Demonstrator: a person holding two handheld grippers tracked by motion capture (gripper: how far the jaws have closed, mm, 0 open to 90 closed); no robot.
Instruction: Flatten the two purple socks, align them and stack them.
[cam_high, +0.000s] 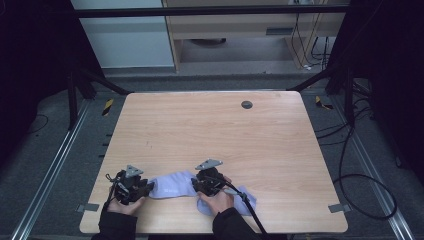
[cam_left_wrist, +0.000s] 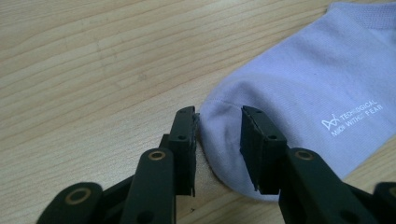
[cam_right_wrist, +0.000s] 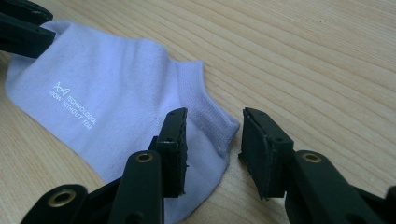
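Two tools at work: both sit at the near edge of the counter (cam_high: 210, 125), one at each end of a pale lilac sock (cam_high: 172, 185).
Sock, place: it lies flat along the near edge, a little left of the middle, its toe to the left and its ribbed cuff (cam_right_wrist: 205, 116) toward the right.
Second piece of lilac cloth (cam_high: 248, 201): it shows just right of the right hand; whether it is another sock or part of the same one I cannot tell.
Left tool (cam_left_wrist: 218, 140): jaws narrowed to a moderate gap that straddles the rounded toe of the sock; the left pad seems to touch the toe's edge, the right pad stands over the cloth with no squeeze visible, so nothing is gripped yet.
Right tool (cam_right_wrist: 212, 149): jaws at a similar moderate gap, set over the cuff corner; one pad rests above the cloth, the other over bare wood, so no grip here either.
Done so far: as I judge it, both tools are lined up on the sock's two ends.
Left to do: pinching both ends, then lifting, folding or shifting the sock; the sock shows no fold or lift.
Far part of the counter: bare wood with a small dark round cap (cam_high: 246, 104) near the far edge.
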